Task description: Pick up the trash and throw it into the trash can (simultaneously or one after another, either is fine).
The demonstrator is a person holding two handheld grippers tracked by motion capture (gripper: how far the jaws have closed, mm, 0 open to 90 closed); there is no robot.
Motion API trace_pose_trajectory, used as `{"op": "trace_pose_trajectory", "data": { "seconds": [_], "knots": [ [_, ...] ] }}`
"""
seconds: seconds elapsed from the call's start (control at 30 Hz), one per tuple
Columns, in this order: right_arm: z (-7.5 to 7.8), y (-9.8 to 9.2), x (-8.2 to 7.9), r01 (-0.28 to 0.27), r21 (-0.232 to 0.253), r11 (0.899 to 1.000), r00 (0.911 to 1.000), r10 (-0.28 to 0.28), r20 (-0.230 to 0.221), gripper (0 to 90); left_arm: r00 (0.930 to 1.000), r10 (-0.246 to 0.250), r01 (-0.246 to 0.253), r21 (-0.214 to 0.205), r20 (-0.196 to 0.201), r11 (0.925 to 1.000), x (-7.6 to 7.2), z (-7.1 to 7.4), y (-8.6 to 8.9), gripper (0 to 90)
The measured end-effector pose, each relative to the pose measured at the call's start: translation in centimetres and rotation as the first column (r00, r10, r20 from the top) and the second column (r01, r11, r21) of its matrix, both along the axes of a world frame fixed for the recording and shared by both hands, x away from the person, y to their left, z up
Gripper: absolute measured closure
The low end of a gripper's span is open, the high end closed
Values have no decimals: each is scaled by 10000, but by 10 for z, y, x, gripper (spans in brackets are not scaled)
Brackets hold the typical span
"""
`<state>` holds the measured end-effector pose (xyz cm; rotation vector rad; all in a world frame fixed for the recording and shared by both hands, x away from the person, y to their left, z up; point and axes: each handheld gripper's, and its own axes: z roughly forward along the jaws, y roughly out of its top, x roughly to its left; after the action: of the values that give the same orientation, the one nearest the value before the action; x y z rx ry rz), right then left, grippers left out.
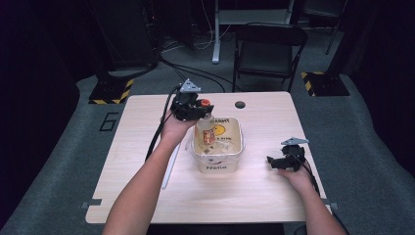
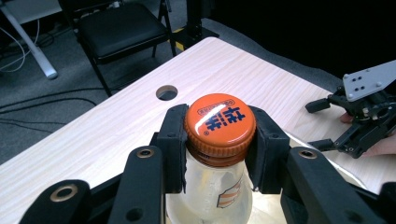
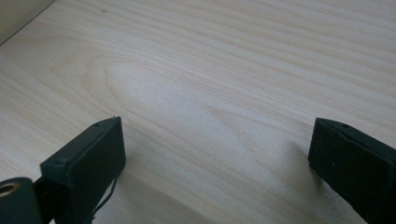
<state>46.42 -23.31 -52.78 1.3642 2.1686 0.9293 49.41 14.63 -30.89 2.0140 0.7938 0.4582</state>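
Note:
A clear plastic bottle (image 1: 206,132) with an orange cap (image 1: 204,103) stands upright in a white tub (image 1: 241,143) at the table's middle. My left gripper (image 1: 201,105) is shut on the cap from above. In the left gripper view its pads (image 2: 173,140) press both sides of the orange cap (image 2: 219,122), and the bottle's neck and orange label (image 2: 229,193) hang below. My right gripper (image 1: 272,162) rests on the table right of the tub. Its jaws stand wide apart over bare wood (image 3: 215,149), holding nothing.
The wooden table (image 1: 147,147) has a round cable hole (image 1: 240,104) behind the tub. A pale strip (image 1: 170,166) lies left of the tub. A black folding chair (image 1: 266,46) stands beyond the far edge. My right gripper (image 2: 327,126) shows in the left gripper view.

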Motion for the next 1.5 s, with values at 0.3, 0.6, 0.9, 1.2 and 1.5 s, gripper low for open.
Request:
{"op": "trace_pose_trajectory", "data": {
  "seconds": [0.3, 0.6, 0.9, 1.2, 1.5],
  "knots": [
    [0, 0, 0, -7, 36, 10000, 10000, 7, -5, 31, 10000, 91, -91, -33, 32, 10000, 2, -17, 0, 626],
    [0, 0, 0, -34, -10, 10000, 10000, 34, -4, 31, 9997, 222, -222, -2, -35, 9998, 4, -32, 2, 626],
    [0, 0, 0, -43, -12, 10000, 10000, 43, -9, 31, 9998, 208, -208, 29, -79, 9998, 5, -44, 2, 626],
    [0, 0, 0, -46, -4, 10000, 10000, 46, -5, 32, 9996, 268, -269, -156, -81, 9995, 4, -54, 3, 625],
    [0, 0, 0, -55, -3, 10000, 10000, 55, -4, 32, 9998, 214, -215, -102, -51, 9997, 1, -55, 7, 609]
  ]
}}
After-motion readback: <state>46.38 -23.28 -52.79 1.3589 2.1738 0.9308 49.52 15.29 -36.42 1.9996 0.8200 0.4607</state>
